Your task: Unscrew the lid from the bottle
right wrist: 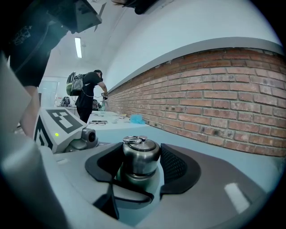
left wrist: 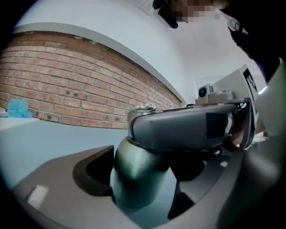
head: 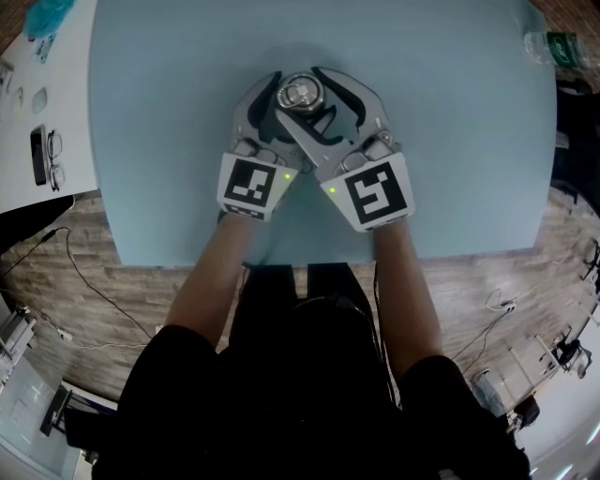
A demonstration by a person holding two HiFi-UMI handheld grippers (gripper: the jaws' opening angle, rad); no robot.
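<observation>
A dark green metal bottle [left wrist: 136, 176] stands upright on the light blue table [head: 450, 169]. My left gripper [left wrist: 143, 179] is shut on the bottle's body, a pad against each side. Its silver lid [right wrist: 140, 155], with a ring on top, sits on the neck. My right gripper [right wrist: 142, 163] is shut on the lid, its ribbed pads [right wrist: 178, 164] against it. In the head view both grippers, the left gripper [head: 281, 105] and the right gripper [head: 314, 98], cross around the lid [head: 300, 93] near the table's middle. In the left gripper view, a jaw of the right gripper [left wrist: 192, 127] passes above the bottle's shoulder.
A white side table at the left carries a phone and glasses [head: 44, 152]. A blue cloth [head: 47, 14] lies at the far left corner, and a plastic bottle [head: 553, 45] at the far right. A person [right wrist: 91, 94] stands far off by the brick wall [right wrist: 214, 94].
</observation>
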